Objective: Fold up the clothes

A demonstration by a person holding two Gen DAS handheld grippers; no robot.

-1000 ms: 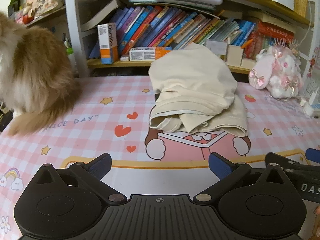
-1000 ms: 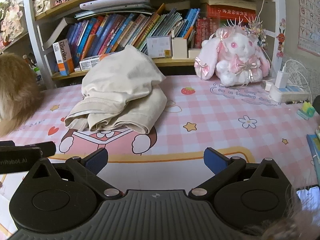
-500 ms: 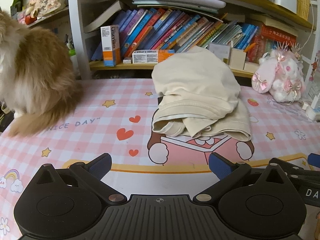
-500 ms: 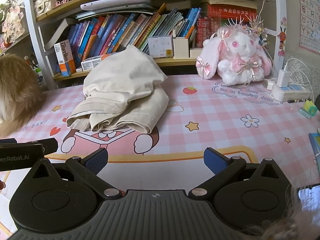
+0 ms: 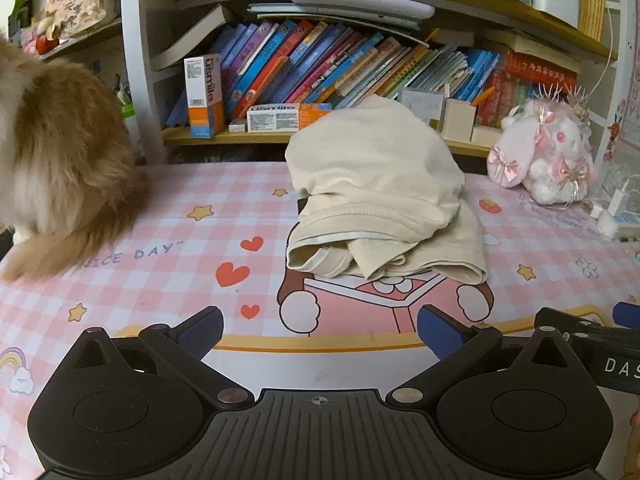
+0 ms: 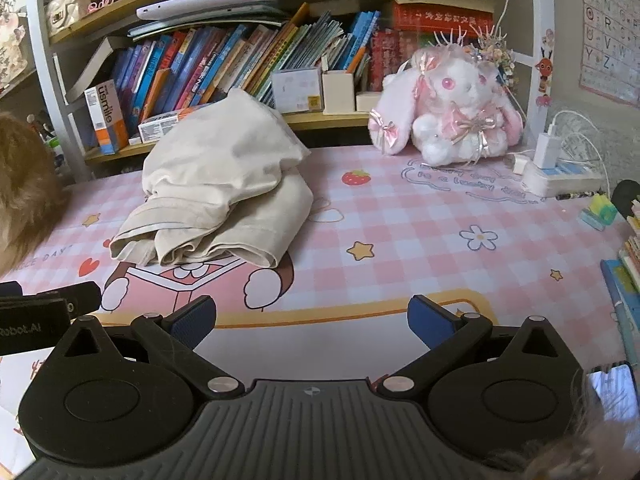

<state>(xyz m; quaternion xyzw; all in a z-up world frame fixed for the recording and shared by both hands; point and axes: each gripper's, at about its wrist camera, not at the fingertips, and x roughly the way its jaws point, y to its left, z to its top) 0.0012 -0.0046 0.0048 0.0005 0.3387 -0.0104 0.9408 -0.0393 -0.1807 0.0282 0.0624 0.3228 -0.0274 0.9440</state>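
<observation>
A cream garment (image 5: 380, 200) lies bunched in a heap on the pink checked table mat (image 5: 168, 264), its far end propped up against the low shelf. The same cream garment (image 6: 224, 196) shows left of centre in the right wrist view. My left gripper (image 5: 320, 330) is open near the table's front edge, well short of the cloth, nothing between its blue pads. My right gripper (image 6: 312, 320) is open too, empty, with the heap ahead and to its left. Each gripper's body shows at the edge of the other's view.
A furry brown-and-white animal (image 5: 56, 168) sits on the mat at the left. A bookshelf (image 5: 320, 76) full of books runs along the back. A pink plush rabbit (image 6: 452, 108), a power strip with chargers (image 6: 560, 172) and stacked books (image 6: 628, 264) occupy the right.
Both views have drifted slightly, so the garment sits a little lower and further right in the left wrist view. The cloth itself has not moved. Both grippers stay open.
</observation>
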